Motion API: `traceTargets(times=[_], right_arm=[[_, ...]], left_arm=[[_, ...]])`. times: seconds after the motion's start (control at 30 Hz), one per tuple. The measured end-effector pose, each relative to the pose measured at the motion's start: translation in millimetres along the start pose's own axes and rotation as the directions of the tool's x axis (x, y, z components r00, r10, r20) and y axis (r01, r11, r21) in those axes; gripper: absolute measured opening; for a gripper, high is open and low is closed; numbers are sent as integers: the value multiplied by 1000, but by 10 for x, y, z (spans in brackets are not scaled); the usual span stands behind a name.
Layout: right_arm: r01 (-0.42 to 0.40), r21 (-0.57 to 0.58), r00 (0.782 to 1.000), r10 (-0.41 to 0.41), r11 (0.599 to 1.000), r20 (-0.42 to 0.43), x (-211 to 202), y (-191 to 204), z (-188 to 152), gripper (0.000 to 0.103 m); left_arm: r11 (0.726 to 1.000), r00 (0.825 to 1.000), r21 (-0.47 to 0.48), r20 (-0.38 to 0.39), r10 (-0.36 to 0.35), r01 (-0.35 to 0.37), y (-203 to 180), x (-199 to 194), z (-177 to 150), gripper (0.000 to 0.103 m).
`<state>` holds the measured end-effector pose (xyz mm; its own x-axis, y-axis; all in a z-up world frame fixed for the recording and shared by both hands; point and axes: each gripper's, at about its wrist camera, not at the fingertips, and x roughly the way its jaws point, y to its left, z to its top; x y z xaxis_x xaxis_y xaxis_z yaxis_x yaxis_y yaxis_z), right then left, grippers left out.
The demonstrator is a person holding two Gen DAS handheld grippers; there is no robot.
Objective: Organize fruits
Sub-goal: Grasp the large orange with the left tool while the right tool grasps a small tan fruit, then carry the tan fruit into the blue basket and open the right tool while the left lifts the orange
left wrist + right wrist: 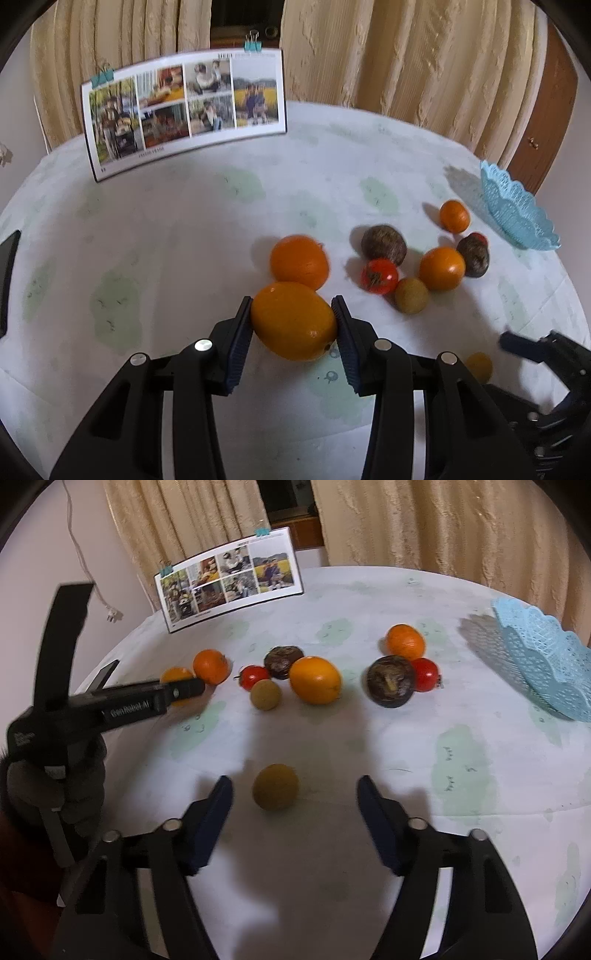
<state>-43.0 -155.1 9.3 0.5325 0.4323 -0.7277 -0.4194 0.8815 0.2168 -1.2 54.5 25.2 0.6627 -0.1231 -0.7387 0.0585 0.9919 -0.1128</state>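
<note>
My left gripper (294,308) is shut on a large orange fruit (293,325), just above the tablecloth; from the right wrist view it (184,690) reaches in from the left, the held fruit (176,675) partly hidden. Another orange (299,261) lies just beyond. My right gripper (295,786) is open, its fingers either side of a small tan fruit (275,786) on the table. Further out lie oranges (314,679) (405,640), dark round fruits (390,680) (282,661), tomatoes (254,676) (424,674) and a tan fruit (265,695). A light blue lace basket (546,664) stands at the right.
A round table with a white, green-patterned cloth (406,757). A clipped photo card (184,110) stands at the back. Beige curtains (406,55) hang behind. A dark flat object (9,273) lies at the left edge. A wooden door (543,122) is back right.
</note>
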Motion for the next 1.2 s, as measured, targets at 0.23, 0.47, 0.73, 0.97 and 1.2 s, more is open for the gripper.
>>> traceTargets(times=[0.23, 0.47, 0.73, 0.97, 1.2], right_arm=[[18, -43, 1000, -19, 999, -21, 115, 101, 21, 40], [32, -45, 999, -32, 998, -8, 69, 94, 8, 28], [108, 76, 985, -117, 991, 130, -397, -373, 193, 28], [210, 203, 937, -256, 956, 238, -850, -1015, 377, 28], [292, 351, 897, -382, 890, 223, -909, -1831, 525, 28]], left_arm=[[1000, 999, -14, 36, 3, -3, 33, -126, 45, 43], [1000, 999, -10, 45, 6, -6, 18, -174, 46, 43], [1000, 998, 5, 64, 8, -8, -66, -253, 83, 43], [999, 997, 49, 78, -8, 4, -283, -308, 144, 43], [995, 995, 95, 99, -26, 16, -574, -354, 255, 43]])
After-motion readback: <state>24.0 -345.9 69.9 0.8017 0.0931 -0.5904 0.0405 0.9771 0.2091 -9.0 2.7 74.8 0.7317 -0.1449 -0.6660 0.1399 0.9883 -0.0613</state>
